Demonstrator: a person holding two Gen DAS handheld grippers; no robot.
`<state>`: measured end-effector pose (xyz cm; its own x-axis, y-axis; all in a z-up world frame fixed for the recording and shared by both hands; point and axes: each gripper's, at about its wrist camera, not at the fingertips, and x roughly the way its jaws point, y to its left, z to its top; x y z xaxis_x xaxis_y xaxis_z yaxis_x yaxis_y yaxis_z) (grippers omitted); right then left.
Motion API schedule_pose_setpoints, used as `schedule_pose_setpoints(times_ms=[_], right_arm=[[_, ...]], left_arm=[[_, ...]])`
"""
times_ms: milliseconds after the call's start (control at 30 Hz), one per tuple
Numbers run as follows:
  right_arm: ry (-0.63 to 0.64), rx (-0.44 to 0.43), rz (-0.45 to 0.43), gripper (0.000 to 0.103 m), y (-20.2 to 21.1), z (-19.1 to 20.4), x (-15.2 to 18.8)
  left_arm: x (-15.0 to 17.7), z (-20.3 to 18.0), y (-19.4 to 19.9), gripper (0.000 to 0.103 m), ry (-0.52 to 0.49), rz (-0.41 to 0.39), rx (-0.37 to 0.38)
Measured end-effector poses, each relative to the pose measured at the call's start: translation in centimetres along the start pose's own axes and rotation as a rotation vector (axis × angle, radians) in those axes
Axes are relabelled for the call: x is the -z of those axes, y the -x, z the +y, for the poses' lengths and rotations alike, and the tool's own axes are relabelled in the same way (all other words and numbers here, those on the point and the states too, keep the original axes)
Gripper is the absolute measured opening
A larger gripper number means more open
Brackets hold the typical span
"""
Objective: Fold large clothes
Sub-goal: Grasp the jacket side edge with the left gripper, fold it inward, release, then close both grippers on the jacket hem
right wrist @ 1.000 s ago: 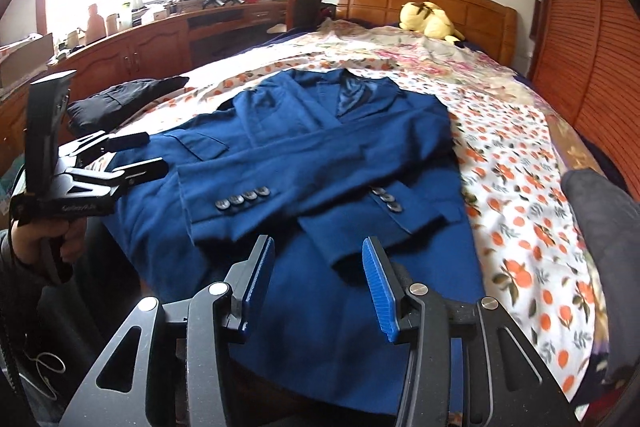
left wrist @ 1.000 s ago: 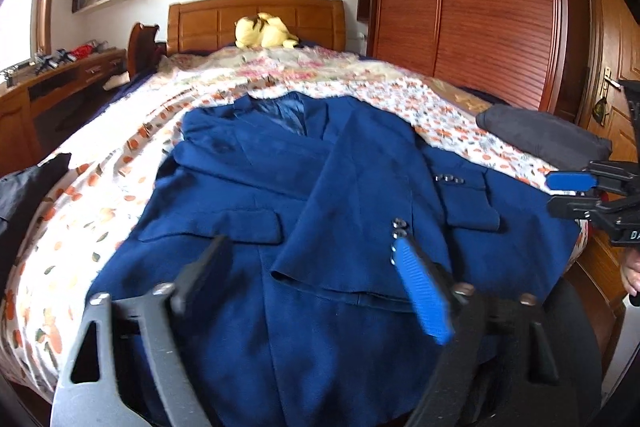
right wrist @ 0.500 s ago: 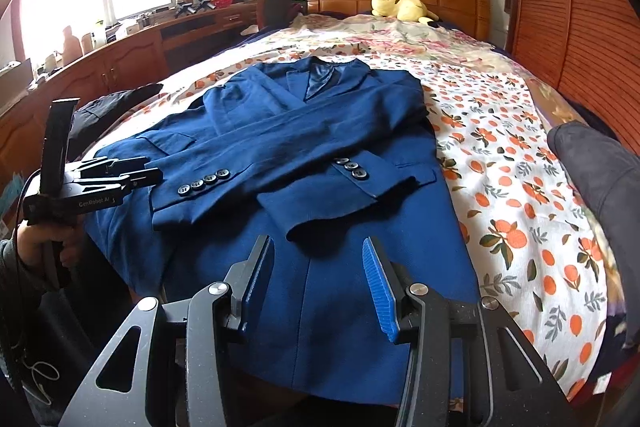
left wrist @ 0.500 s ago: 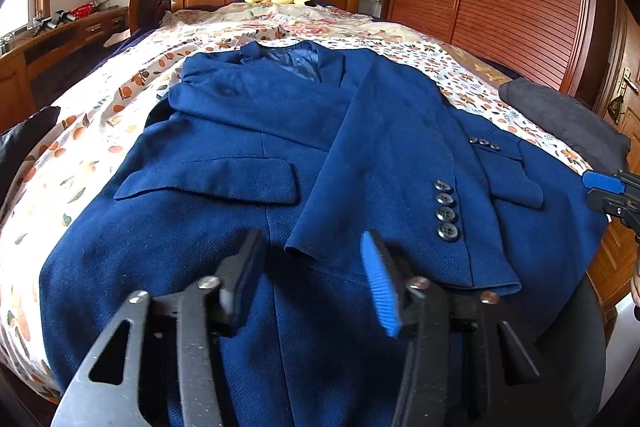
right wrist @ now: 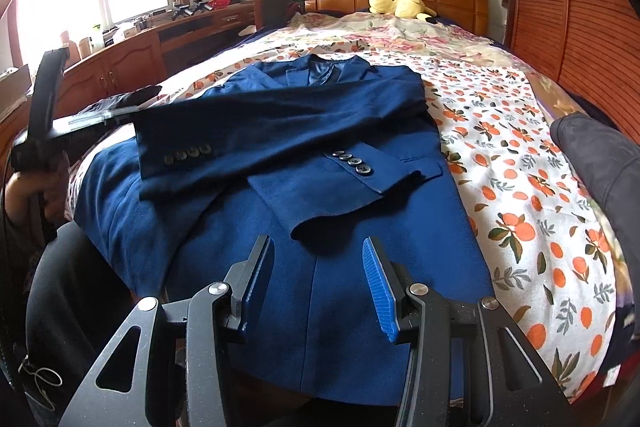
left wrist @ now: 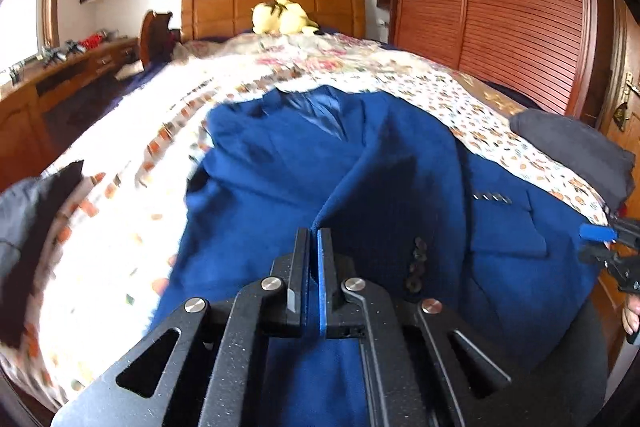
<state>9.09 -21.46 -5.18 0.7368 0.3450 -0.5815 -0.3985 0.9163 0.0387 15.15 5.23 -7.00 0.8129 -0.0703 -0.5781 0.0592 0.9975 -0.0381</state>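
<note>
A navy blue suit jacket (right wrist: 320,155) lies face up on the floral bedspread (right wrist: 500,131), collar toward the headboard, both sleeves folded across its front. It also shows in the left wrist view (left wrist: 380,195). My left gripper (left wrist: 314,239) is shut on the cuff end of the upper sleeve and lifts it; in the right wrist view the left gripper (right wrist: 132,113) holds that sleeve's corner at the jacket's left side. My right gripper (right wrist: 318,259) is open and empty above the jacket's lower front near the hem; it shows at the right edge of the left wrist view (left wrist: 596,241).
A dark folded garment (right wrist: 600,163) lies at the bed's right edge, and another dark garment (left wrist: 24,203) at the left edge. A yellow plush toy (right wrist: 396,1) sits by the wooden headboard. A wooden desk (right wrist: 132,47) runs along the left, a wardrobe (left wrist: 500,7) along the right.
My left gripper has closed on the upper sleeve's cuff and raised it toward the left. My right gripper stays open, shifted slightly over the hem.
</note>
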Motion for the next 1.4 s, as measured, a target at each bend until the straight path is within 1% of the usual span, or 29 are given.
schedule_pose_setpoints(times_ms=[133,300,367,400,433,467,500,533,567,600,667,767,967,1300,1400], right_arm=[[-0.001,0.000,0.003,0.048,-0.2,0.1,0.0],[0.003,0.006,0.010,0.048,-0.4,0.1,0.0],[0.004,0.008,0.011,0.048,-0.5,0.0,0.0],[0.006,0.011,0.011,0.048,-0.6,0.0,0.0],[0.008,0.013,0.011,0.048,-0.6,0.1,0.0],[0.009,0.017,0.011,0.048,-0.6,0.0,0.0],[0.009,0.019,0.012,0.048,-0.7,0.0,-0.1],[0.009,0.020,0.012,0.048,-0.7,0.0,-0.1],[0.009,0.023,0.013,0.048,-0.7,0.0,-0.1],[0.009,0.026,0.012,0.048,-0.7,0.0,-0.1],[0.012,0.031,0.012,0.048,-0.8,-0.1,-0.1],[0.009,0.039,0.015,0.048,-0.8,-0.5,0.0],[-0.009,0.061,0.033,0.048,-1.3,-1.6,0.2],[-0.033,0.107,0.067,0.049,-2.1,-3.9,0.8],[-0.037,0.106,0.076,0.049,-2.3,-4.5,0.8]], left_arm=[[-0.9,1.0,-0.2,0.004,0.000,-0.001,-0.027],[-1.0,1.7,-0.2,0.004,0.007,0.011,-0.033],[-1.0,1.9,0.2,0.004,0.006,0.009,-0.049],[-1.0,2.1,0.5,0.008,0.004,0.003,-0.046],[-1.0,2.2,0.8,0.015,0.003,-0.002,-0.042],[-0.9,2.4,1.1,0.035,0.004,-0.012,-0.035],[-0.8,2.6,1.5,0.047,0.007,-0.026,-0.030],[-0.8,2.8,1.9,0.053,0.010,-0.034,-0.028],[-0.7,2.9,2.2,0.070,0.013,-0.039,-0.023],[-0.5,3.2,2.5,0.083,0.018,-0.044,-0.018],[-0.1,3.6,3.0,0.084,0.021,-0.048,-0.013],[0.9,4.0,3.4,0.084,0.011,-0.038,-0.044],[3.1,5.2,3.7,0.084,0.027,-0.007,-0.068],[5.2,7.0,2.8,0.084,0.065,0.038,-0.095],[5.8,7.4,2.3,0.084,0.069,0.057,-0.100]])
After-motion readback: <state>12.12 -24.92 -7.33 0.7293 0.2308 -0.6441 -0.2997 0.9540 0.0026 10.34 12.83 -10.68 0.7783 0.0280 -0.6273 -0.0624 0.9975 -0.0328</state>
